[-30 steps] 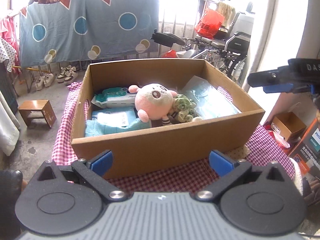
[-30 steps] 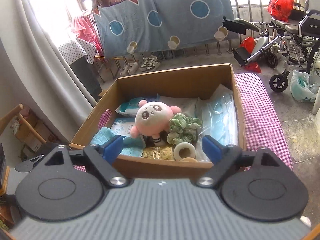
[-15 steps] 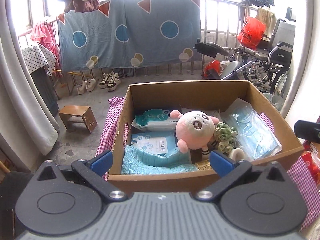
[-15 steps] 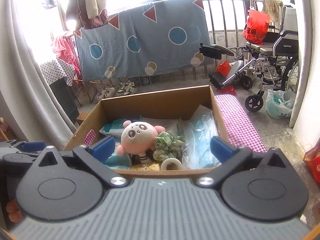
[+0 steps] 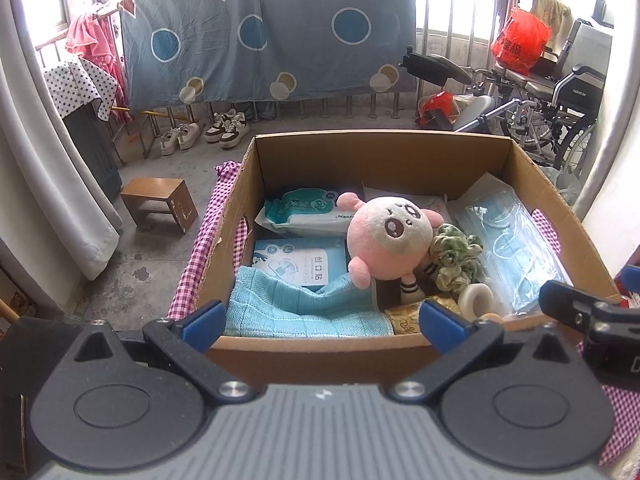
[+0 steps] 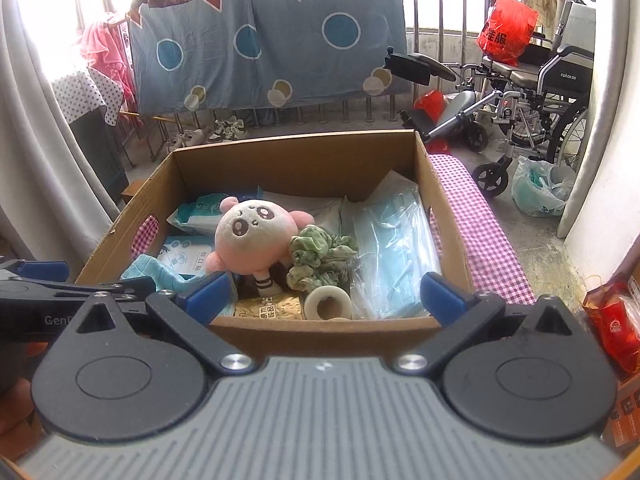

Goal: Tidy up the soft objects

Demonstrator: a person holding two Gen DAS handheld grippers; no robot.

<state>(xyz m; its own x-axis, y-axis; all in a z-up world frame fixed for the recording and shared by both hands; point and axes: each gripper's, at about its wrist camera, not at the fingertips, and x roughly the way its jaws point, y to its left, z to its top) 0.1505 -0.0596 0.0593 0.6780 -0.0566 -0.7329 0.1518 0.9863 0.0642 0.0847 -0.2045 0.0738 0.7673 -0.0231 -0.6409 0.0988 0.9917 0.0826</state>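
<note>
Brown corrugated cardboard makes up the box, which sits on a pink-and-white checked cloth, and every soft thing I can see lies inside it. A round pink plush doll leans in the middle, and a crumpled green scrunchie touches its right side. A ribbed teal towel is bunched against the near wall, partly over a flat blue plaster pack. A glossy wipes pouch lies behind that, a crinkly clear bag of blue face masks slopes along the right wall, and a white tape roll lies near the front.

The left tool and the right tool both hover just short of the near wall, each spread wide with nothing between its blue pads.

This could be the box before sorting or after filling; I cannot tell which. Any grasp here would do well to pinch the plush by its firm round head or the towel by a raised fold, coming down from above the rim. The slick film would likely slide.
</note>
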